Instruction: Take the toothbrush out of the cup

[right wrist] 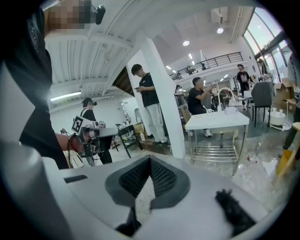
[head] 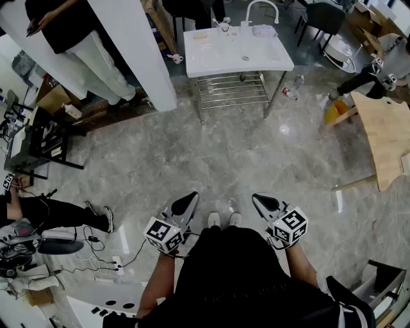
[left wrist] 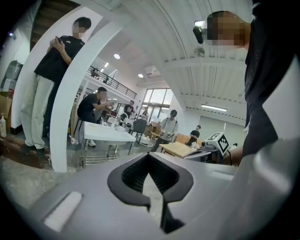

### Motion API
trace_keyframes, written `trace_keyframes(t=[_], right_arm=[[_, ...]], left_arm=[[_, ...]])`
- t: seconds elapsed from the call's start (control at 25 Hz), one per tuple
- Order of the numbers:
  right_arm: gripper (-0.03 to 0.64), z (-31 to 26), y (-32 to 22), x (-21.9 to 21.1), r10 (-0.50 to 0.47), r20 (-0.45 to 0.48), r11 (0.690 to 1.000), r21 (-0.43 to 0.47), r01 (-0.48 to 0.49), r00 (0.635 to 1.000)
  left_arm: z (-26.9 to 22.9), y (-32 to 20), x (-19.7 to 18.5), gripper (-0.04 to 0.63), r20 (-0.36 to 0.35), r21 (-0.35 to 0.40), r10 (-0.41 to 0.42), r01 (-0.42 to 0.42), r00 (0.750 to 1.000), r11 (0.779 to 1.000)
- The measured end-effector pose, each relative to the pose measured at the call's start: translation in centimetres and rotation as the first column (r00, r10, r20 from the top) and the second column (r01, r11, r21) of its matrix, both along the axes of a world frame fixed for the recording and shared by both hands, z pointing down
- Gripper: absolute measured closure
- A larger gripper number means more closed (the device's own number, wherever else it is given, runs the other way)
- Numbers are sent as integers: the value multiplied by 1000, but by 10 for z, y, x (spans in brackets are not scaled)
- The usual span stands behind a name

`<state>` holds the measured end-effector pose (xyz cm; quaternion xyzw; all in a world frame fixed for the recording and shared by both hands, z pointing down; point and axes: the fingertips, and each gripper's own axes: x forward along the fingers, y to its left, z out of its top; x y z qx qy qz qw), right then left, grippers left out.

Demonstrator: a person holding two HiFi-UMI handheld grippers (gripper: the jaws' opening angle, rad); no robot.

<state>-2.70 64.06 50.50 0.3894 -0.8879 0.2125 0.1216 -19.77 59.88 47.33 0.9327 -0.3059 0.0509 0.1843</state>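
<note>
both grippers hang low in front of the person, at the bottom centre of the head view, pointing up the frame over the grey stone floor [head: 256,154]. the left gripper [head: 189,200] has its jaws closed tip to tip with nothing held; its own view shows the black pads [left wrist: 136,176] meeting at the far end around an empty diamond-shaped gap. the right gripper [head: 259,201] is the same, jaws pressed together and empty, dark ribbed pads [right wrist: 164,180] touching at the tip.

the print that can be made out is the black-and-white square marker pattern on the left gripper's cube [head: 163,235] and the right gripper's cube [head: 290,225]; it carries no letters.

the cup [head: 224,25] sits well apart from both grippers, at the top centre of the head view, on the white sink table [head: 218,61], just left of the curved faucet [head: 261,8]. what stands in it is too small to make out. a wire shelf [head: 232,90] lies under the table. a white pillar [head: 138,51] stands to the table's left, with a standing person [head: 83,38] in the upper left corner. a wooden tabletop [head: 384,141] fills the right edge.
</note>
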Motion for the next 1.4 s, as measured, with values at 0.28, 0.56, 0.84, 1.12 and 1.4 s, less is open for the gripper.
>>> trace_keyframes(t=[0.28,0.56,0.84,1.12,1.4], right_arm=[[604,-8,-5,8,-33,-42,997,63,36,999],[604,-9,-14,24,-13,26,998,65,11,1000],[604,1,-21,53,7,46,997,73,-11,999],[604,14,-20,78,37,52,999,32,-38,998],[604,6,-38,85,48,98,998,39,-52,994]], left_arm=[[-3,-2,18,588,45,42,12,-13,999,999],[-2,-6,33,588,51,36,-1,-1,999,999],[-7,-4,50,588,66,50,-34,30,997,998],[-1,0,65,588,71,40,-47,44,996,998],[-2,-16,71,588,81,53,-44,39,996,998]])
